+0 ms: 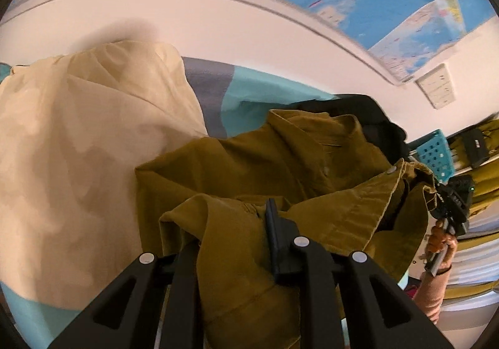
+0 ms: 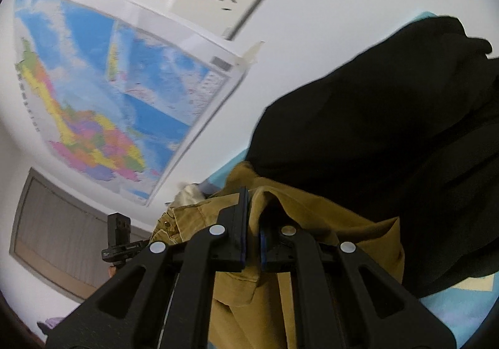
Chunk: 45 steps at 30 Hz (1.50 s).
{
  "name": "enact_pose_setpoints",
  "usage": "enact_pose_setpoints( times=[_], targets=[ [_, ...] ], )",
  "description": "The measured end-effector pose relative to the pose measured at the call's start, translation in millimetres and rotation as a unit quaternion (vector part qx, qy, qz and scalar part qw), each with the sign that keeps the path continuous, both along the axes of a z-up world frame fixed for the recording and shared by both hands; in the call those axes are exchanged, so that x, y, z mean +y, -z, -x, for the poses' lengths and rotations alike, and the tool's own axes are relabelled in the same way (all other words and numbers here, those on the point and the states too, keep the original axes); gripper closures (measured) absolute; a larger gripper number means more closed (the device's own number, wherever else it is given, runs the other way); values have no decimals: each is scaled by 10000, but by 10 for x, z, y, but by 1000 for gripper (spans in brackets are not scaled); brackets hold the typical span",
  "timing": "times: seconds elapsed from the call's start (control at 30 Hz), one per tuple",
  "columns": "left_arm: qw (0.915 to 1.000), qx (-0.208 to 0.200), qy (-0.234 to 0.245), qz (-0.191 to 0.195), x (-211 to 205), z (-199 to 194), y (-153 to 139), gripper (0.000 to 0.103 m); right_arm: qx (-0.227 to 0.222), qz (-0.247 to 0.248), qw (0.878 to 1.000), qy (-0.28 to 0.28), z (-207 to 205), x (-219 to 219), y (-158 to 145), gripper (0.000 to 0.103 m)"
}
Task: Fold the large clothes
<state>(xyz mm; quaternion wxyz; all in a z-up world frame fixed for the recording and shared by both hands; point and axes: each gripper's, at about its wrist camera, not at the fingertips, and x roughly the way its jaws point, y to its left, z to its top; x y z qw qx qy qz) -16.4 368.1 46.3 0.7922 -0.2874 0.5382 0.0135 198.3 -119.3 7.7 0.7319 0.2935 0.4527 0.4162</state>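
An olive-brown corduroy shirt [image 1: 280,168] with a snap button hangs bunched between both grippers, lifted above the bed. My left gripper [image 1: 243,224] is shut on a fold of it; only one finger shows, the other is under the cloth. My right gripper [image 2: 252,224] is shut on another edge of the same shirt [image 2: 327,224]. The right gripper also shows at the far right of the left wrist view [image 1: 452,202], held by a hand.
A cream garment [image 1: 87,143] lies heaped on the turquoise and grey bedsheet [image 1: 249,99]. A black garment [image 2: 389,130] lies beside the shirt. A map [image 2: 109,93] hangs on the white wall. A turquoise basket [image 1: 435,155] stands at right.
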Motion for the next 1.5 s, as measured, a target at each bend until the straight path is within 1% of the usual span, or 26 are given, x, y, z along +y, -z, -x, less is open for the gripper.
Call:
enact_pose_setpoints(
  times=[0.1,0.17,0.2,0.23,0.27,0.3,0.33,0.43,0.5,0.53,0.57,0.63,0.67,0.73,0.77,0.83,0.93,0.97,1.07,1.13,1.23,1.27,1.37,1.43,1.47,1.5],
  targets=[
    [9998,129,-81,110,53,-93,113,86,62,46,10000,46,-52,11,52,92],
    [9996,189,-124,185,93,-152,188,86,88,43,9999,81,-68,-5,75,86],
    [9994,212,-145,246,115,-172,223,85,67,72,9999,107,-64,-17,73,79],
    [9992,230,-161,286,121,-187,240,85,20,107,9998,141,-48,-31,60,67],
    [9990,231,-174,348,136,-198,257,84,-18,105,9998,166,-29,-38,44,59],
    [9987,203,-192,435,152,-188,268,84,-78,95,9997,214,1,-56,18,44],
    [9983,150,-229,517,156,-154,252,82,-177,108,9994,260,46,-79,-18,41],
    [9950,-536,-306,789,204,178,105,62,-646,346,9972,127,256,-84,-165,37],
    [9929,-920,-367,651,180,434,-18,47,-1140,681,9908,-260,459,26,-271,35],
    [9927,-1026,-387,504,156,504,-66,34,-1304,862,9871,-358,528,89,-291,32],
    [9927,-1134,-353,231,89,577,-135,29,-1632,1259,9773,-497,635,221,-311,32],
    [9913,-1302,-105,-184,-62,634,-240,29,-2009,1769,9607,-729,746,461,-279,32],
    [9894,-1420,18,-294,-130,661,-281,28,-2093,1852,9564,-849,772,557,-238,32],
    [9845,-1681,301,-410,-264,698,-338,27,-2224,2265,9436,-941,785,767,-128,34],
    [9831,-1701,406,-541,-356,678,-324,25,-2311,2586,9330,-961,773,885,-48,36],
    [9820,-1465,562,-1049,-526,571,-242,25,-2359,2928,9213,-994,722,1024,81,68],
    [9833,-1107,672,-1277,-661,380,-35,28,-2308,2974,9209,-1013,645,1071,148,95],
    [9843,-965,658,-1322,-676,300,53,33,-2336,2961,9208,-992,637,1066,137,100],
    [9859,-716,533,-1417,-652,147,222,39,-2439,2726,9275,-765,622,990,-6,100],
    [9853,-758,478,-1453,-645,131,234,40,-2712,2528,9276,-463,628,931,-196,101],
    [9828,-744,415,-1638,-672,125,252,40,-2824,2383,9290,-209,542,949,-311,101],
    [9813,-723,400,-1737,-695,136,255,41,-2773,2448,9289,-184,488,992,-268,101],
    [9766,-743,334,-1990,-725,232,234,42,-2239,2913,9295,-307,257,1129,73,100],
    [9759,-863,323,-1981,-728,383,190,35,-1968,3014,9321,-406,199,1128,260,97],
    [9757,-971,315,-1939,-717,457,162,32,-1939,2967,9344,-363,205,1094,268,95],
    [9749,-1093,302,-1915,-698,564,124,31,-1955,2827,9385,-323,231,1042,237,87]
  ],
)
